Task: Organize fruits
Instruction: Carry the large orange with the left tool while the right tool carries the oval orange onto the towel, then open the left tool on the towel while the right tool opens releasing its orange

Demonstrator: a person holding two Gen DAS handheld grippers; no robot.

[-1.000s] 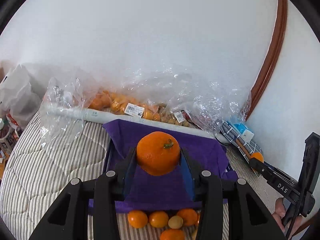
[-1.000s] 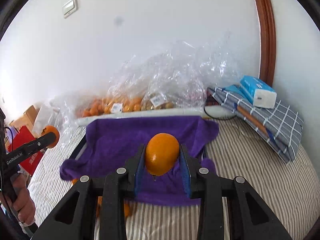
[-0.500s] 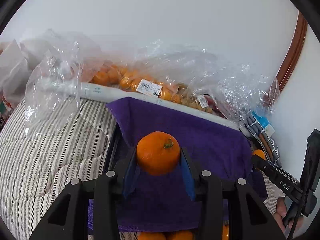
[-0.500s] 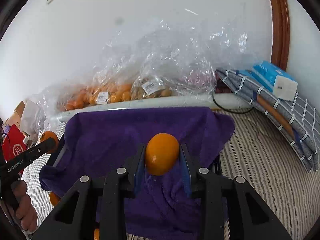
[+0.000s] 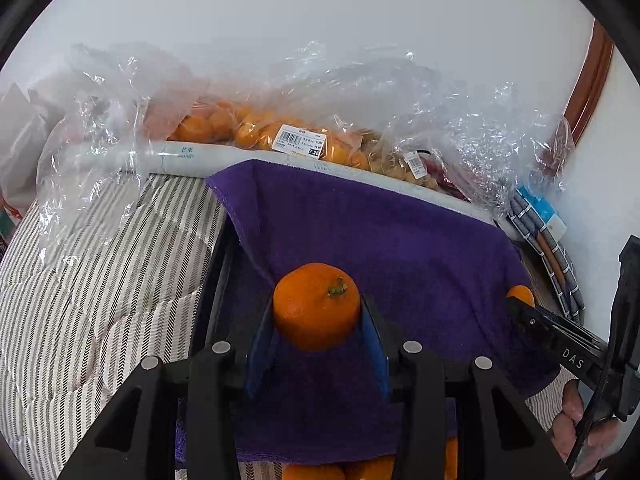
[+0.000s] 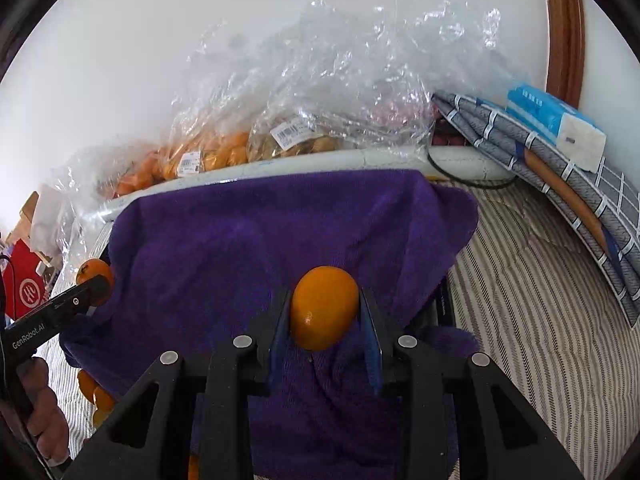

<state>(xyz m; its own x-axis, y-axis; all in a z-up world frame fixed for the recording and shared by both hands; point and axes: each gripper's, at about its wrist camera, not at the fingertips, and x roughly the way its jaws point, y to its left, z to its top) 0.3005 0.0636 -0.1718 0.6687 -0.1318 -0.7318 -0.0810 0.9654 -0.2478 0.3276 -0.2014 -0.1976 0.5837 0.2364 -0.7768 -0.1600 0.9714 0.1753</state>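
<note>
Best done slowly: lower each fruit until it touches the purple towel (image 5: 360, 232) before releasing, since a round fruit let go above the cloth could roll off toward the striped bedding (image 5: 100, 280). Worth setting the 2 fruits apart on the towel, not against one another.

Left gripper (image 5: 316, 320) pinching a stemmed mandarin (image 5: 316, 306) between both blue pads, stem end up, held over the towel's near half. Right gripper (image 6: 325, 312) clamped on a smoother orange fruit (image 6: 324, 307), likewise gripped at its sides, above the towel's near middle. Hard to tell whether either fruit already touches the cloth; probably hanging just above it.

Towel draped over what looks like a dark tray or crate, only its edge showing at the towel's left. More loose oranges (image 5: 328, 472) lying just off the towel's near edge. Behind the towel's far edge, clear plastic bags (image 6: 224, 152) of small oranges against the wall.
</note>
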